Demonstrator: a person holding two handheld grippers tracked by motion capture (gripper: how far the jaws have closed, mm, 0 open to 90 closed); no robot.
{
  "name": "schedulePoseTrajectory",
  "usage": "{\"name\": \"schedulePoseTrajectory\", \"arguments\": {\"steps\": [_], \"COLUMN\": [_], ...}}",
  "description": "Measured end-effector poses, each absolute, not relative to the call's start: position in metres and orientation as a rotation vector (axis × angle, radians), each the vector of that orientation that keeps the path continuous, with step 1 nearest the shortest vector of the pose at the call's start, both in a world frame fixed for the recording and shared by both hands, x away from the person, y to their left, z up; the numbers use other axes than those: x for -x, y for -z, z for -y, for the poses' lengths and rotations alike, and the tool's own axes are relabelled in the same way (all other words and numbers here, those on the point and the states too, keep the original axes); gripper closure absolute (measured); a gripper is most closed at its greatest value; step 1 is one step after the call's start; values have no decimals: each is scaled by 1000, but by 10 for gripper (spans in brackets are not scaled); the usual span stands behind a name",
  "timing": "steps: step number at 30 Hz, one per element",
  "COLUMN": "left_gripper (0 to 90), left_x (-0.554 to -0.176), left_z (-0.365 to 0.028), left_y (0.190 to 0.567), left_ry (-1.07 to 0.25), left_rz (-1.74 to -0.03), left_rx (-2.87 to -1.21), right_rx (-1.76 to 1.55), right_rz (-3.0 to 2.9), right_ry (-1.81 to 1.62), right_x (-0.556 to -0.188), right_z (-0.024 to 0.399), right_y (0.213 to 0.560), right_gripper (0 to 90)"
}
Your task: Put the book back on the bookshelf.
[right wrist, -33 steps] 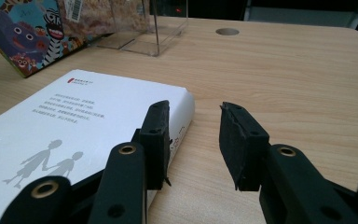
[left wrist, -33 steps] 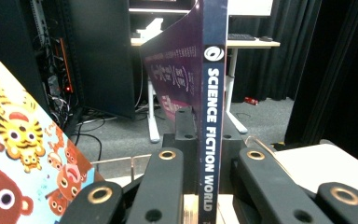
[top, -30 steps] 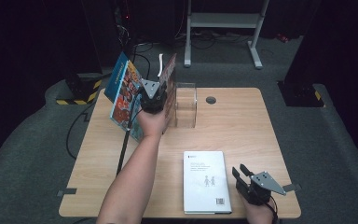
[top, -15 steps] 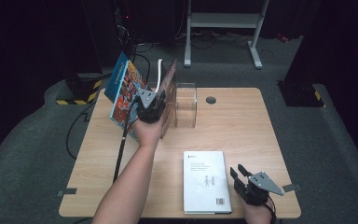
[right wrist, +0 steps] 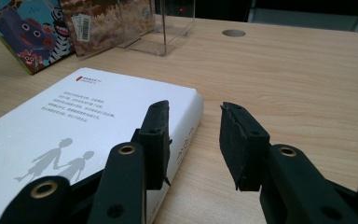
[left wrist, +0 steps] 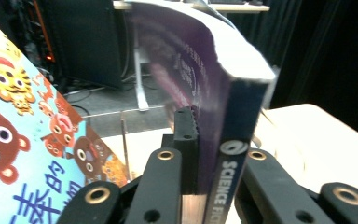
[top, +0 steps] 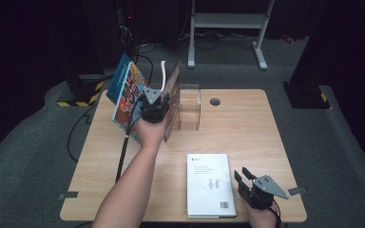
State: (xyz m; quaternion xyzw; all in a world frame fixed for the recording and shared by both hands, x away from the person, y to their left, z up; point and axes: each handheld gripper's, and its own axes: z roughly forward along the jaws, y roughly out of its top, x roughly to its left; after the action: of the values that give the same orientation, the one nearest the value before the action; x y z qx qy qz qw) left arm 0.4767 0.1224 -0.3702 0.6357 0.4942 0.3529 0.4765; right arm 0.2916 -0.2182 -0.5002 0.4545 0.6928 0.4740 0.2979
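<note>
- Left gripper (top: 155,105): fingers (left wrist: 186,140) clamped on the spine end of the dark book (left wrist: 223,93), held upright beside the clear holder (top: 190,107).
- Change from a second ago: the hand has drawn slightly toward the person; the book stands a little steeper. Judged: it is being set upright against the holder, not yet released.
- Right gripper (top: 254,186): fingers partly apart, holding nothing, resting on the table (top: 247,123) just beside the white book (top: 209,183).
- Picture book (top: 126,92) leans tilted to the left.
- Materials: dark book thick and matte, pages curving; white book flat and smooth; holder clear, rigid plastic; table pale wood grain.
</note>
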Motion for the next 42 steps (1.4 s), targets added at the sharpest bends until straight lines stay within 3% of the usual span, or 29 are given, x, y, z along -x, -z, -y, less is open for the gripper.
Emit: {"name": "schedulePoseTrajectory", "arguments": {"steps": [17,42], "left_gripper": [841,829], "left_x": [-490,-494], "left_z": [-121,-124], "left_y": [365,377], "left_ry": [-932,-867], "left_rz": [-1235,-1257], "left_rx": [-1437,-1448], "right_rx": [-1221,-1217], "right_rz": [-1825,-1835], "right_ry": [-1257,-1248], "right_x": [-292,-292], "right_z": [221,219], "right_y": [500,501], "right_gripper": [628,628]}}
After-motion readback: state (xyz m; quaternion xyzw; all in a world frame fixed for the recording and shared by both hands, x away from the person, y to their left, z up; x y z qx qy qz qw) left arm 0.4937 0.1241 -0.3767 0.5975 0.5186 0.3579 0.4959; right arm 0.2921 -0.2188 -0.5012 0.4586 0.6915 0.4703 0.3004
